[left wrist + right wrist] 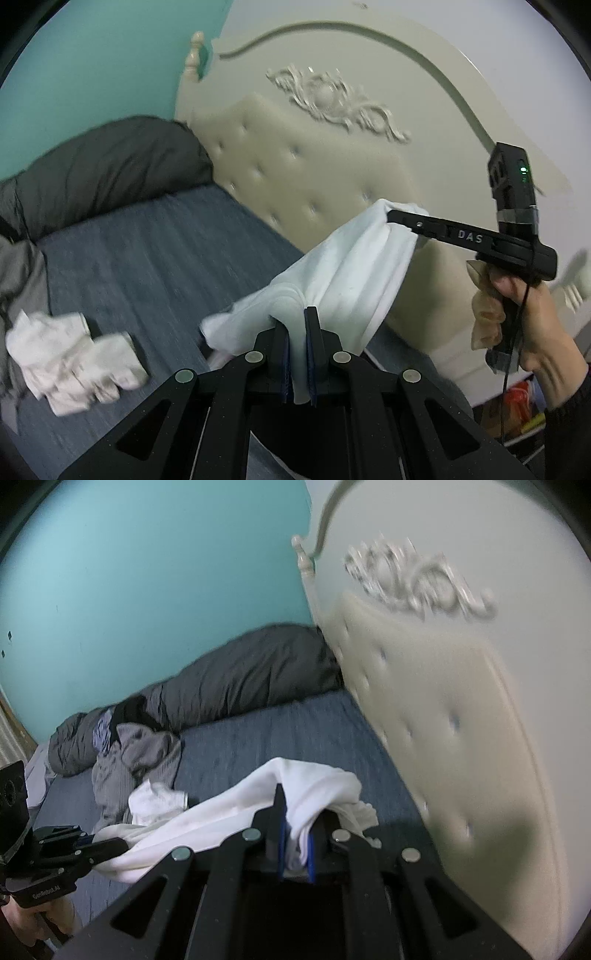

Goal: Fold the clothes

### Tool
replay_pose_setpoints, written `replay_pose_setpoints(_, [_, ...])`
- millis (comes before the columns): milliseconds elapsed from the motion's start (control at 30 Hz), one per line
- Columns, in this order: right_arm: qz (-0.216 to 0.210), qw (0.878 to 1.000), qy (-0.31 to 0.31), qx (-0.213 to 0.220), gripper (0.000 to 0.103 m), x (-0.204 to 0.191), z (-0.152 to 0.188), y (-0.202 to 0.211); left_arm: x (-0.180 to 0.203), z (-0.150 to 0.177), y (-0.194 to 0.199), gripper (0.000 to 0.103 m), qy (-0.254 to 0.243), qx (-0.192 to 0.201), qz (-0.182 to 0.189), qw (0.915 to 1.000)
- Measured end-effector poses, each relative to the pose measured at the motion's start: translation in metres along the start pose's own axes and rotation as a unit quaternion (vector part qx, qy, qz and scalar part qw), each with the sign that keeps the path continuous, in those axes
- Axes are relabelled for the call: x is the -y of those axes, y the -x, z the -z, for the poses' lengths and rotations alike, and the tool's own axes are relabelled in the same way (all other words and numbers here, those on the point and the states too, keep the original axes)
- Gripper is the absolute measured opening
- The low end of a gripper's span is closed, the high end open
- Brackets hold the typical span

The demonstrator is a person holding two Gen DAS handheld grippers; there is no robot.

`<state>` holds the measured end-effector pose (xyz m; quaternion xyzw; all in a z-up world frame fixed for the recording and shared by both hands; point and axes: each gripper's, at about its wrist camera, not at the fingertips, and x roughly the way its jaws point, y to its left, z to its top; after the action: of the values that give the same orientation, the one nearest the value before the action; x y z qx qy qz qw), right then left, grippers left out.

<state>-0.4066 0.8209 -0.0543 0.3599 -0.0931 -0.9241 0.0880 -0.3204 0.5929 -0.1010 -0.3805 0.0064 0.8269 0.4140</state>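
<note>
A white garment [343, 269] hangs stretched between both grippers above the blue bed sheet [147, 251]. In the left wrist view my left gripper [295, 321] is shut on one bunched edge of it. My right gripper [389, 216], held in a hand, pinches the other end up near the headboard. In the right wrist view my right gripper [301, 812] is shut on a fold of the white garment [221, 812]. There my left gripper [122, 843] grips the far end at the lower left. The cloth sags between the two grips.
Crumpled white clothes [74, 365] lie on the sheet to the left. A grey garment pile [140, 753] and a dark grey duvet [240, 672] lie along the teal wall. The cream tufted headboard [443, 701] stands close on the right.
</note>
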Motion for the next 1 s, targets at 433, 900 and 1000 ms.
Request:
replay_pose_setpoints(433, [-0.016,0.997,-0.029,-0.071,0.007,0.025,0.113,0.033,0.039,0.103,-0.005,0.007,0.008,-0.045,0.013,0.9989])
replay_pose_setpoints(900, [-0.025,0.991,-0.053,-0.121,0.007,0.041,0.184,0.044,0.047,0.164,-0.008,0.007,0.037,-0.064,0.013,0.9971])
replay_pose_setpoints(1000, [-0.025,0.990,-0.058,-0.129,0.007,0.045,0.193,0.041,0.047,0.178,-0.013,0.007,0.048,-0.071,0.017,0.9962])
